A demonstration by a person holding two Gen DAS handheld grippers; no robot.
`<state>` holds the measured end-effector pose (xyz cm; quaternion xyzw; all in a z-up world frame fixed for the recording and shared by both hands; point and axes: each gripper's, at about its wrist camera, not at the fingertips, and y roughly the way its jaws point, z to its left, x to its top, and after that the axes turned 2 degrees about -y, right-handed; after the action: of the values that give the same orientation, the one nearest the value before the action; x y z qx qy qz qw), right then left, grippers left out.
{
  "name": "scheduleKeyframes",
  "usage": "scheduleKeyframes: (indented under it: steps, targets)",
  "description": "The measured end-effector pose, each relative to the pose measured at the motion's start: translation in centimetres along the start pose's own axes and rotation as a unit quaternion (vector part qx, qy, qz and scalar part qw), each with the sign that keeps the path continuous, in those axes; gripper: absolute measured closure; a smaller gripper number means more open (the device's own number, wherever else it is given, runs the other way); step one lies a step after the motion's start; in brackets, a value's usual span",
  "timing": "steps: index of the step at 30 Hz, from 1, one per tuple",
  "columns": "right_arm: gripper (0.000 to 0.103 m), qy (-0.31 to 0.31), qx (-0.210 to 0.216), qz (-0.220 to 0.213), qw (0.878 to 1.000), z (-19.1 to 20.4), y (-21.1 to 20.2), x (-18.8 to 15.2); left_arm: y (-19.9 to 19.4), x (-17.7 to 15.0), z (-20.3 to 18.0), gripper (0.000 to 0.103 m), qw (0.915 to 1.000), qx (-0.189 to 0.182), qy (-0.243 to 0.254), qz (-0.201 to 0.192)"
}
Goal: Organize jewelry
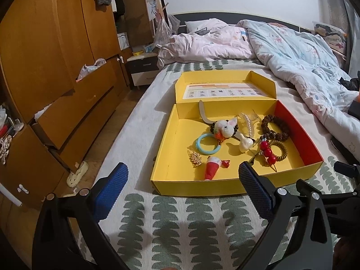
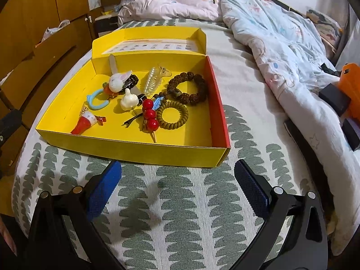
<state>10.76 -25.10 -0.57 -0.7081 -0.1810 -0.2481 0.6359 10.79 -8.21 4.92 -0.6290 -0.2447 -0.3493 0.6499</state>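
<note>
A yellow open box [image 1: 171,148] [image 2: 135,150] with a red right wall lies on the bed. It holds a brown bead bracelet [image 1: 275,127] [image 2: 198,85], an olive coil hair tie [image 1: 282,149] [image 2: 172,114], a red berry hairpin [image 1: 267,153] [image 2: 150,114], a white garlic charm [image 1: 245,144] [image 2: 128,100], a blue ring [image 1: 208,146] [image 2: 96,103], a plush rabbit clip [image 1: 225,127] [image 2: 118,79], a red-white clip [image 1: 211,168] [image 2: 84,122] and a pearl claw clip [image 1: 247,121] [image 2: 155,78]. My left gripper [image 1: 183,175] and right gripper [image 2: 177,173] are open and empty, just before the box's front wall.
The bed has a white cover with green leaf print [image 2: 180,202]. A crumpled quilt [image 1: 303,51] [image 2: 281,45] lies at the right and back. A wooden wardrobe with pulled-out drawers [image 1: 67,90] stands at the left. An orange object [image 2: 351,83] sits at the right edge.
</note>
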Motion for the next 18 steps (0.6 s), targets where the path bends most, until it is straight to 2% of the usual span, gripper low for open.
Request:
scheduleKeyframes:
  steps: [18]
  targets:
    - [0.003,-0.002,-0.004,0.011,1.0,0.4,0.45,-0.14,-0.18,-0.07,-0.08,0.006,1.0,0.003,-0.001,-0.006]
